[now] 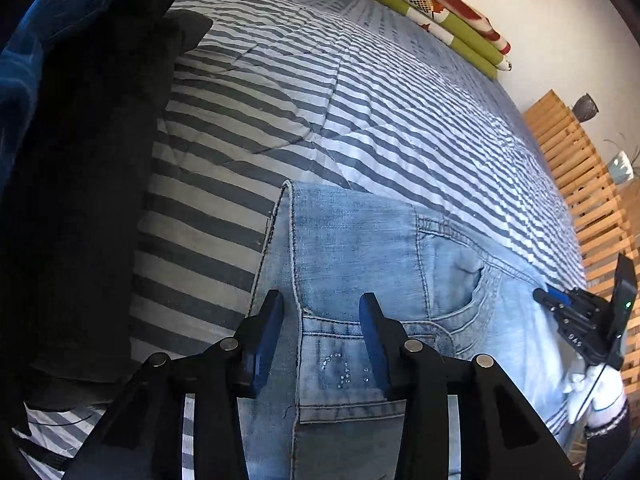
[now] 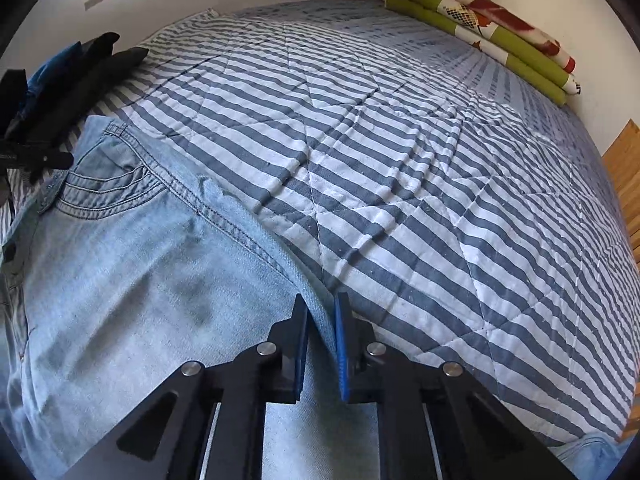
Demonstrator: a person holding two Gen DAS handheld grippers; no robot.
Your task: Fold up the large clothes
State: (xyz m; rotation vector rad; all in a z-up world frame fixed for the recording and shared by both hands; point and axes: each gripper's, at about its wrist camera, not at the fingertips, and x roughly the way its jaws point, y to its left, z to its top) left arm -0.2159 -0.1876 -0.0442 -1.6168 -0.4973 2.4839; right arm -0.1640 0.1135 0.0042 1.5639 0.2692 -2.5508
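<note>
Light blue jeans (image 1: pixel 360 248) lie flat on the striped bedspread (image 1: pixel 320 80), waistband and a front pocket showing. My left gripper (image 1: pixel 320 304) hovers open over the waistband corner, one finger on each side of the vertical seam. In the right wrist view the jeans (image 2: pixel 120 248) fill the lower left. My right gripper (image 2: pixel 320 308) is shut on their stitched side edge, which stands up between the blue pads. From the left wrist camera, the right gripper (image 1: pixel 560 308) sits at the jeans' far right edge. At the left rim of the right wrist view, the left gripper (image 2: pixel 36 160) appears beside the pocket.
A pile of dark and blue clothes (image 1: pixel 80 160) lies left of the jeans. A folded green and red blanket (image 2: pixel 480 28) rests at the far side of the bed by the wall. Wooden slatted furniture (image 1: pixel 580 184) stands past the bed's right edge.
</note>
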